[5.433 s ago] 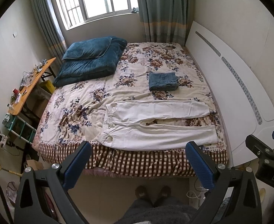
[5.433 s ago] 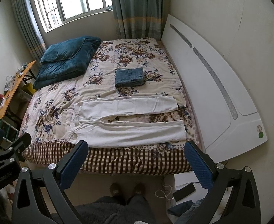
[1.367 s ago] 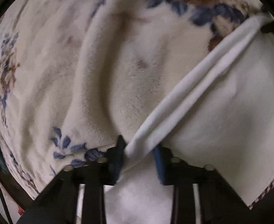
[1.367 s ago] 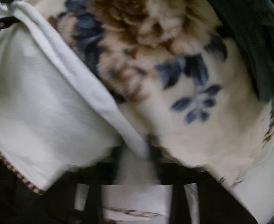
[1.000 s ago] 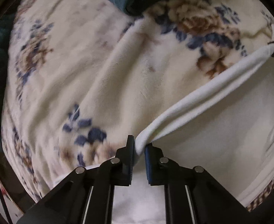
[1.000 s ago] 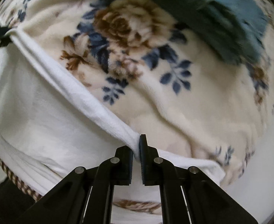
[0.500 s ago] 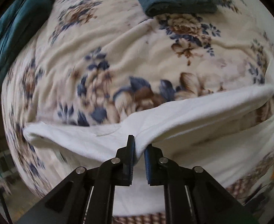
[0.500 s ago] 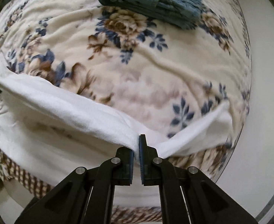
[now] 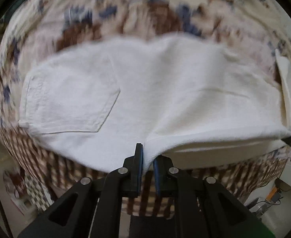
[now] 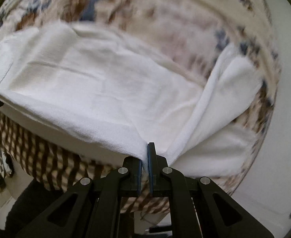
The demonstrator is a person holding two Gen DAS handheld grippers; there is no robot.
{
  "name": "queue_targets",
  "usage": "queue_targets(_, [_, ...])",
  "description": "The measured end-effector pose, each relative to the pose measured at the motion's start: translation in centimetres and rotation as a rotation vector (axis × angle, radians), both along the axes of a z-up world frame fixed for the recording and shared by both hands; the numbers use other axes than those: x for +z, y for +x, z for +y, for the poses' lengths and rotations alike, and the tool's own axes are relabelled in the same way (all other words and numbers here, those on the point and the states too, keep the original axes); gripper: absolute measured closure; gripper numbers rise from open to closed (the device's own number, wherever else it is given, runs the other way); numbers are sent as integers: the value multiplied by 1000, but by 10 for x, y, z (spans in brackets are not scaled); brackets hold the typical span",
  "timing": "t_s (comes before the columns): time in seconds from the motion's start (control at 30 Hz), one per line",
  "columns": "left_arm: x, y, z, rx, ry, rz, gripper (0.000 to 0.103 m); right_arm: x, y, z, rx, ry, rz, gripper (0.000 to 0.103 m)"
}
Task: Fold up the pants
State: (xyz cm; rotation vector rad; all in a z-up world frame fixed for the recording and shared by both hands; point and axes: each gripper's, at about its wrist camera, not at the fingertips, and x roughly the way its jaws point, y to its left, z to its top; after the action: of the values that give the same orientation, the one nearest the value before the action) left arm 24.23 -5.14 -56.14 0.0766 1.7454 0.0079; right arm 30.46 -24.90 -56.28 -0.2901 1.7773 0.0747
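The white pants [image 9: 145, 91] lie on the floral bedspread, one leg drawn over the other toward the bed's near edge. A back pocket [image 9: 70, 97] faces up at the left. My left gripper [image 9: 147, 154] is shut on the pants' edge near the seat. My right gripper [image 10: 144, 154] is shut on the same long edge farther down the white pants [image 10: 97, 83] leg. The leg ends [image 10: 230, 91] lie bunched at the right. Each view catches the other gripper's black tip at the frame's side.
The floral bedspread [image 9: 157, 17] fills the far part of both views, blurred by motion. Its brown checked skirt [image 9: 52, 166] hangs over the near edge. Floor and cables [image 9: 268, 200] show below at the right; a white headboard panel [image 10: 284, 158] is at the right.
Both grippers have carried the far leg's edge toward the near side of the bed, laying it over the near leg. The folded blue jeans have slid out of view at the top.
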Motion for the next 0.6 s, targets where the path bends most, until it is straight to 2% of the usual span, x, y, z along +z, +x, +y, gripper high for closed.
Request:
queue_targets(0.07, [-18, -10, 1, 21, 4, 13, 95, -20, -14, 1, -6, -2, 27, 97])
queue_targets(0.17, [-32, -14, 5, 55, 25, -3, 89, -39, -22, 4, -4, -14, 39, 96])
queue_targets(0.23, [-31, -17, 9, 103, 29, -15, 78, -45, -24, 8, -10, -13, 40, 91])
queue_targets(0.27, [-26, -19, 13, 127, 23, -42, 72, -46, -26, 11, -1, -12, 44, 84])
queue_targets(0.3, [-21, -22, 15, 138, 30, -58, 56, -45, -26, 12, -3, 4, 41, 65])
queue_targets(0.33, [-15, -27, 19, 149, 32, -69, 40, -41, -28, 14, -17, 46, 38, 51])
queue_targets(0.37, [-10, -31, 22, 157, 36, -75, 33, -38, -31, 17, -30, 87, 42, 23])
queue_targets(0.4, [-7, -35, 25, 160, 40, -79, 23, -36, -34, 21, -30, 105, 43, 13])
queue_targets(0.5, [7, -44, 42, 178, 61, -118, 21, -26, -42, 36, -11, 94, 22, 13])
queue_targets(0.6, [23, -43, 74, 237, 101, -178, 21, -5, -46, 43, -90, 95, -15, 13])
